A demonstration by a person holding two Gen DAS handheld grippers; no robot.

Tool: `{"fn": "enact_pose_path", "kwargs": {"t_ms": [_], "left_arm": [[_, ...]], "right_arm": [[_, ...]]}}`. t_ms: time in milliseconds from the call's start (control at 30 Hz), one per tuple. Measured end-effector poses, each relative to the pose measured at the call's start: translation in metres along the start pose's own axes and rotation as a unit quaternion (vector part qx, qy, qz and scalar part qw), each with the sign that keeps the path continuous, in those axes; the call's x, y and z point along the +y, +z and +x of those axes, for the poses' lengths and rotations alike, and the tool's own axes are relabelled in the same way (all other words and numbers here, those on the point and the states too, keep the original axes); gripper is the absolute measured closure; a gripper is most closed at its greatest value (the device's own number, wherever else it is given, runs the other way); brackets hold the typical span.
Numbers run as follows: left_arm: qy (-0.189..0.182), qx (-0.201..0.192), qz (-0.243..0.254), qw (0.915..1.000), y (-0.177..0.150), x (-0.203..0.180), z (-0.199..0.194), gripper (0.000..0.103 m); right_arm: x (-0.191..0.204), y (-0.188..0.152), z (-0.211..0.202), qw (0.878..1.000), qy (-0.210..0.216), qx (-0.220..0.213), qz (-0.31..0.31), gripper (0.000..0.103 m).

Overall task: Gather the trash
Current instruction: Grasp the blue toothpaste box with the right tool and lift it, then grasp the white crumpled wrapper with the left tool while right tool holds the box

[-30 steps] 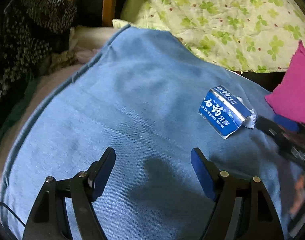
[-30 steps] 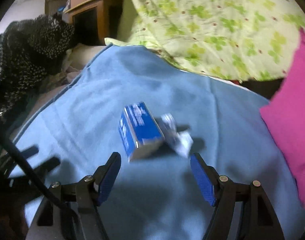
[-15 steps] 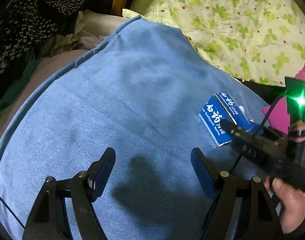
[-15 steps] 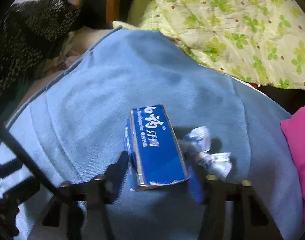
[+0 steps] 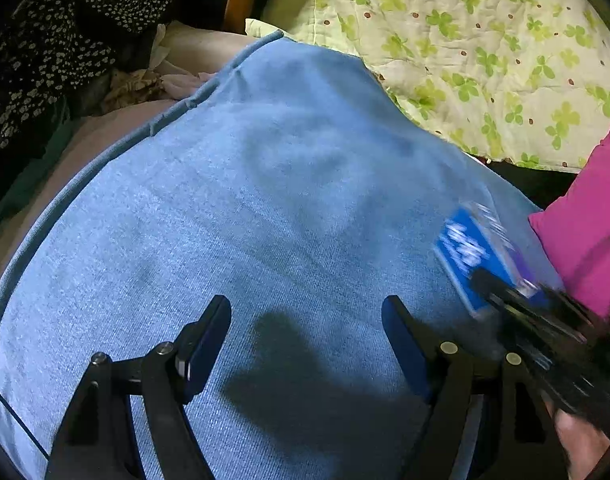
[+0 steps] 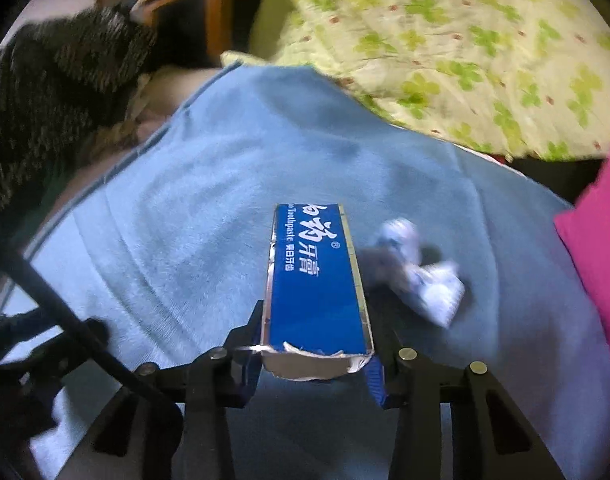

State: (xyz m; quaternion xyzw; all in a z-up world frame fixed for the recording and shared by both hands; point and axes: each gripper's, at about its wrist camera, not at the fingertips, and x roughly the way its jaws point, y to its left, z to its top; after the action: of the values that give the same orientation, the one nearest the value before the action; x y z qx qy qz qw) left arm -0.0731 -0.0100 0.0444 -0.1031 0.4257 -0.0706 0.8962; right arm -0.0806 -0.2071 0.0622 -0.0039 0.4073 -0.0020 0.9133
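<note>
Right wrist view: your right gripper (image 6: 317,356) grips the box (image 6: 315,276); 1 wrapper (image 6: 421,272) waits at 2 o'clock. Your left gripper (image 5: 305,344) hangs open, empty.

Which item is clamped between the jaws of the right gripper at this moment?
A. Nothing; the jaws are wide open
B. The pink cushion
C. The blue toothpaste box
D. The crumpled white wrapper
C: in the right wrist view the right gripper has its jaws pressed against both sides of the blue toothpaste box, while the crumpled white wrapper lies loose on the blue blanket.
</note>
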Motion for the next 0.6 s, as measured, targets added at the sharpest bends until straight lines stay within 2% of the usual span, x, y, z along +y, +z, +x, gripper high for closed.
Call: {"fn": "enact_pose_path", "kwargs": {"t_ms": [200, 300, 500, 600], "left_arm": [[0.004, -0.001, 0.017, 0.9998, -0.004, -0.007, 0.003, 0.025], [0.004, -0.001, 0.037, 0.9993, -0.008, -0.016, 0.005, 0.025], [-0.040, 0.025, 0.104, 0.9935, -0.022, -0.049, 0.017, 0.025], [-0.047, 0.025, 0.126, 0.9906, -0.022, -0.071, 0.017, 0.025]], "right_arm": [[-0.050, -0.053, -0.059, 0.993, -0.002, -0.022, 0.120, 0.058], [-0.065, -0.070, -0.080, 0.988, -0.006, -0.039, 0.152, 0.058], [-0.089, -0.084, -0.109, 0.974, 0.005, -0.096, 0.205, 0.058], [-0.097, -0.085, -0.114, 0.969, 0.012, -0.112, 0.219, 0.058]]}}
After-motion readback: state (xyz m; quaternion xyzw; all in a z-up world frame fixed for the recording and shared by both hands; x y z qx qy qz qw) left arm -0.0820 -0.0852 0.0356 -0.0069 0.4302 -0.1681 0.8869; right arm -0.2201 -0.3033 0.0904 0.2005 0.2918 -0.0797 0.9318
